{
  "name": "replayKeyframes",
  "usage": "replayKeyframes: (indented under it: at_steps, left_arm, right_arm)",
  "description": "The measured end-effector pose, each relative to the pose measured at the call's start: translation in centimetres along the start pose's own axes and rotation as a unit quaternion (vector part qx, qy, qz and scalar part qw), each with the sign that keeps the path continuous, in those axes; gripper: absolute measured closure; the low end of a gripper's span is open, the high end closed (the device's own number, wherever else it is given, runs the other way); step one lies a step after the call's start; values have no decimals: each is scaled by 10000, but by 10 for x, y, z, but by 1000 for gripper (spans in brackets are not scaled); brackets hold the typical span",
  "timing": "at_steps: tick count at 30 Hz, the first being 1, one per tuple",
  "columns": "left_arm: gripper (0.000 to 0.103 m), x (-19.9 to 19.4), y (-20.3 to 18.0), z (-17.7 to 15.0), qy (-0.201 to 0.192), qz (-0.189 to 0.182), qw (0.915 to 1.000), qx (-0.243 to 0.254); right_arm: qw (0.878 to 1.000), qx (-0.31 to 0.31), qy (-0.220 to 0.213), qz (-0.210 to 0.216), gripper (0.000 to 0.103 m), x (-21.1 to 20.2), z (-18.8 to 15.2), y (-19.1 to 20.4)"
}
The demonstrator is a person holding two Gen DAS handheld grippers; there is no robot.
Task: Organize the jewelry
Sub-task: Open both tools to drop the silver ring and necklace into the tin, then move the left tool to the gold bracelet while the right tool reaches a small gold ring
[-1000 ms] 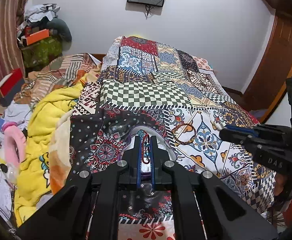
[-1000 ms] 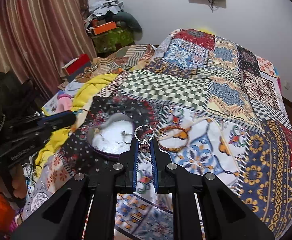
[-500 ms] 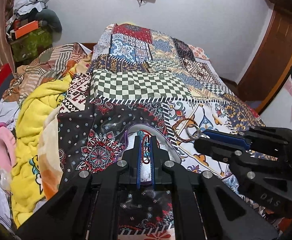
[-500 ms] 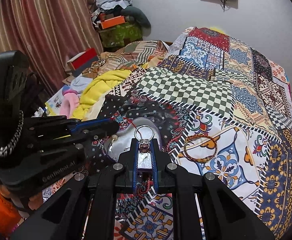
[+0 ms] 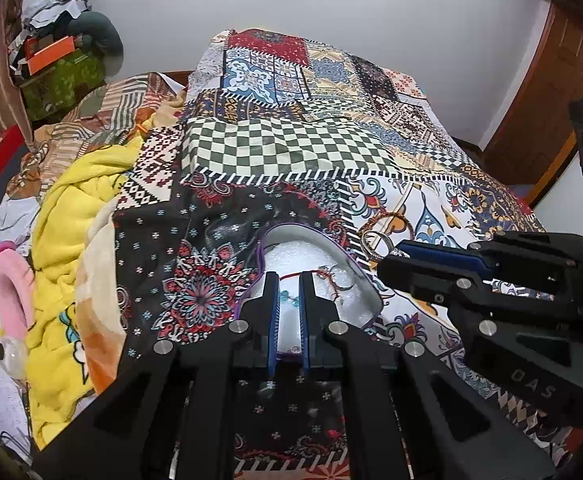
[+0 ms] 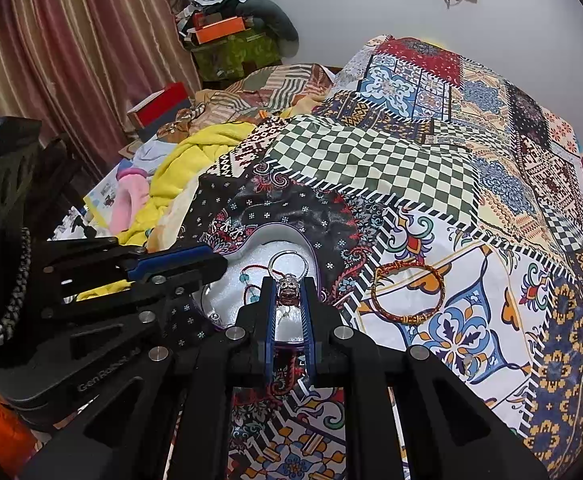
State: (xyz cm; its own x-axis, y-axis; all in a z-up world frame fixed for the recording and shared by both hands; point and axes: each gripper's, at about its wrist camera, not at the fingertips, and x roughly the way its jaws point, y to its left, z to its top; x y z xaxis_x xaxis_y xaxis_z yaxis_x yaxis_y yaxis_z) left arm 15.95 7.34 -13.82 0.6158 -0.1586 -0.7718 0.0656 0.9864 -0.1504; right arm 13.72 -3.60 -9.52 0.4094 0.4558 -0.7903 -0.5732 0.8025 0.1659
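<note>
In the left wrist view, the left gripper [image 5: 289, 280] hangs over a heart-shaped jewelry box [image 5: 365, 282] that lies open on the patchwork bedspread [image 5: 291, 148]. Its fingers [image 5: 270, 292] stand slightly apart with nothing pinched between them; a red thread necklace with teal beads [image 5: 327, 280] lies loose on the white lining just ahead of the tips. The right gripper [image 5: 395, 256] reaches in from the right side, a silver ring [image 5: 375, 244] at its tip over the box's right rim. Just beyond, a red and gold bangle [image 5: 391, 220] lies flat on the bedspread.

In the right wrist view, the right gripper [image 6: 289, 284] has its fingers [image 6: 308, 300] closed on the ornate head of the silver ring [image 6: 289, 264], whose hoop stands up over the jewelry box [image 6: 259, 236]. The necklace [image 6: 251, 280] lies inside the box. The left gripper [image 6: 211, 264] reaches in from the left, over the box's left edge. The bangle [image 6: 407, 292] lies on the bedspread [image 6: 371, 156] to the right of the box, apart from it.
</note>
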Motion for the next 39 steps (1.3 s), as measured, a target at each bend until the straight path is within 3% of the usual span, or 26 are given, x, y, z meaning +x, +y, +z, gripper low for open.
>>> replayKeyframes:
  at_steps: [4,8,16,19,24,30,39]
  left_arm:
    - [92,-8,6,0,-110,155,9998,-32]
    - [79,-15,13,0,-192,302,9993,-70]
    - [78,-23,17,-1,-268,401,9988,-97]
    - [78,-25,13,0,-306,389,9988,-69]
    - [69,-30,0,3,-400,381,9985,60]
    - [69,-27,-24,14,-448,199,9985,239]
    - [69,6,-63,24,-188,-124,9986,486]
  right_arm:
    - [10000,-59,38,24,92,8,4,4]
    - [9998,-94,171,81,92,21,5,7]
    - [9993,-73,326,174,92,25,3,5]
    - [9995,-14,285,167,87,17,2,0]
    - [9999,56,71,-61,84,-7,3,-20]
    - [9984,232,-217,-469,84,-39,5,-61]
    - [9950,485,-77,-869,84,-43,-10,-108]
